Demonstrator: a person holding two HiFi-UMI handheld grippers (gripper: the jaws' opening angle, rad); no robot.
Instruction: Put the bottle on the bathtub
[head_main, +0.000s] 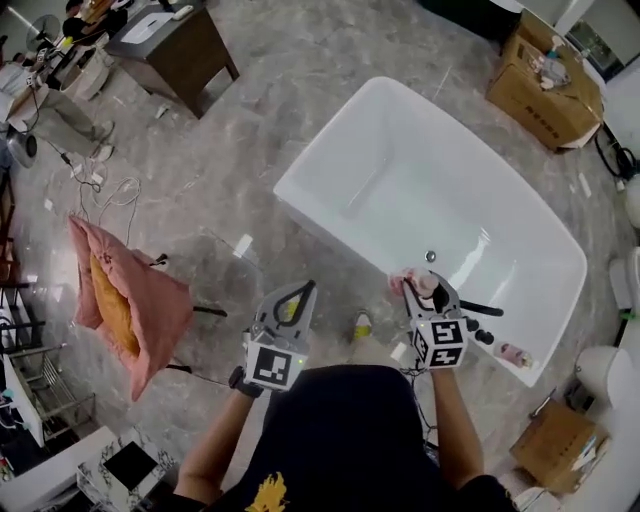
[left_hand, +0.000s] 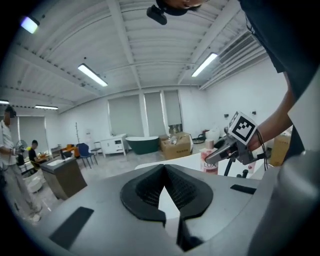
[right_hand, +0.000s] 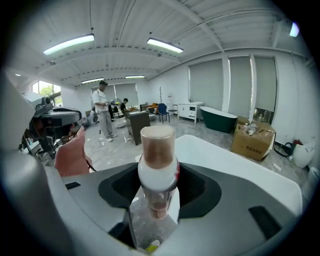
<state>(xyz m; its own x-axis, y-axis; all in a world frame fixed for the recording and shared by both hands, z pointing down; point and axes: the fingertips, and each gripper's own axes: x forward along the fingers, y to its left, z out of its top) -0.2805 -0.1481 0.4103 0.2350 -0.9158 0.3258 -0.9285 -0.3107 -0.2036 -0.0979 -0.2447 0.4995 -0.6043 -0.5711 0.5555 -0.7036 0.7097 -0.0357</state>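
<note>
Right tongs (head_main: 424, 290) grip the pink-capped bottle (right_hand: 157, 162), holding it right at the white bathtub's (head_main: 420, 170) near rim. Left tongs (left_hand: 163, 169) are pinched together, empty, over the marble floor (head_main: 220, 200) beside it.

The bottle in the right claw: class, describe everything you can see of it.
The bottle looks plastic, with a pinkish-brown cap, a white shoulder and a pink label. It is held cap up, clamped on both sides by the right claw, which alone touches it. It hangs about over the near rim of the bathtub.
</note>
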